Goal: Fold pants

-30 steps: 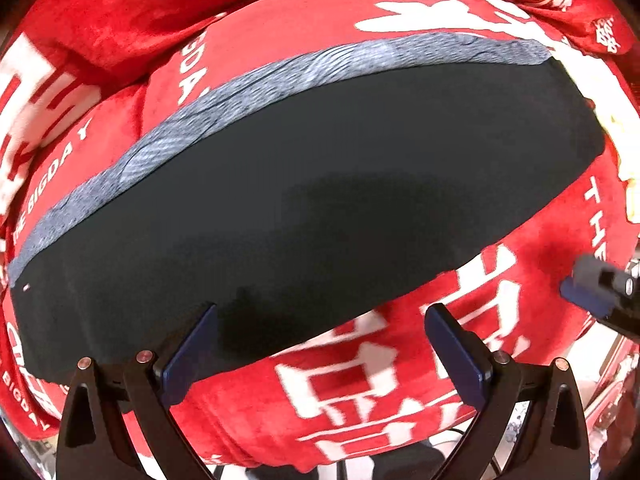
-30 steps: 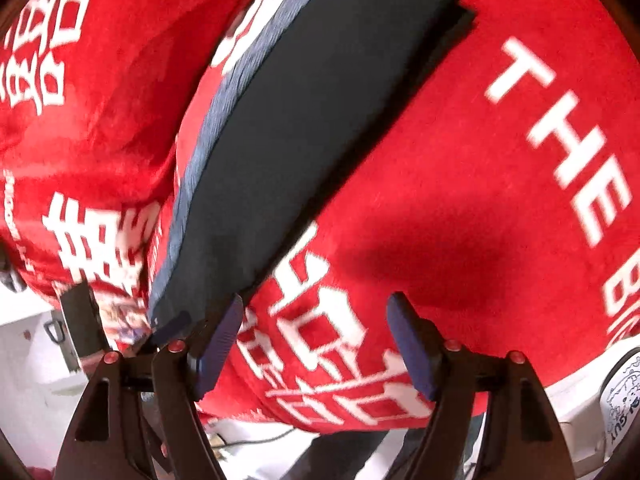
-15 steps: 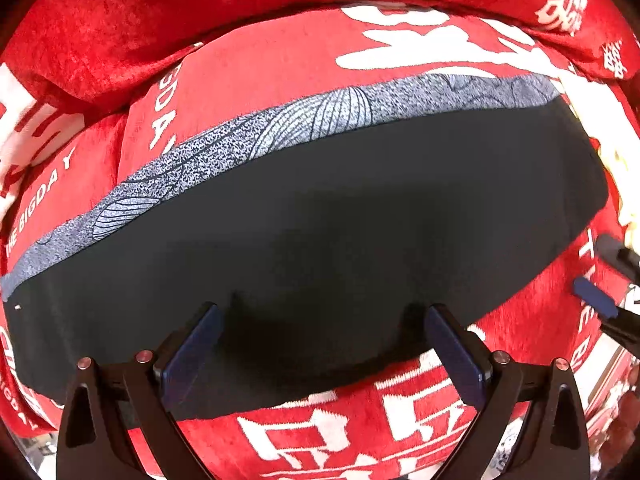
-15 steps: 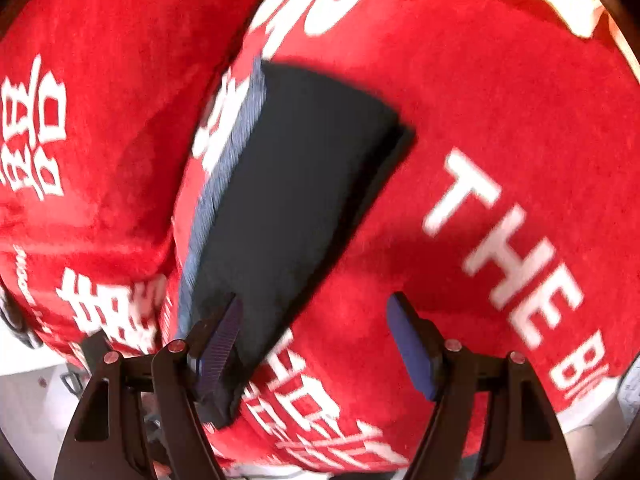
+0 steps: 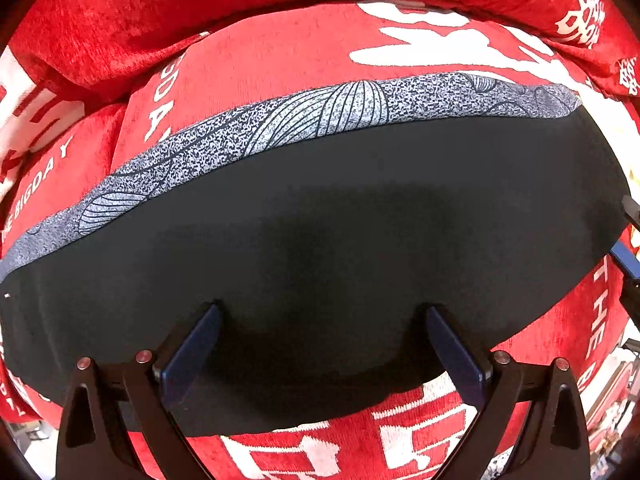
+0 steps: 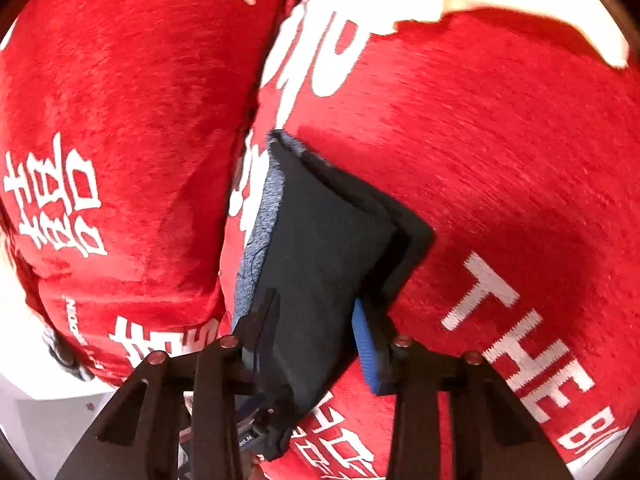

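Observation:
Black folded pants (image 5: pixel 360 220) with a grey patterned strip (image 5: pixel 320 120) along the far edge lie flat on a red blanket (image 5: pixel 280 52). My left gripper (image 5: pixel 322 316) points straight down over their near edge. It is open, and both fingers rest just above the black cloth. In the right wrist view the pants' end (image 6: pixel 320 240) runs in between the fingers of my right gripper (image 6: pixel 314 318). Its jaws are closing, with the dark finger (image 6: pixel 264 320) over the cloth and the blue pad (image 6: pixel 364 344) at the cloth's right edge. I see no firm pinch.
The red blanket with white lettering (image 6: pixel 520 320) covers the whole seat and a raised cushion (image 6: pixel 120 120) on the left. White floor (image 6: pixel 32 400) shows past the blanket's near edge. My right gripper's blue pad (image 5: pixel 626 258) shows at the pants' right end.
Both grippers have come in onto the pants. The left one now stands over the near edge, and the right one's jaws have narrowed around the pants' end.

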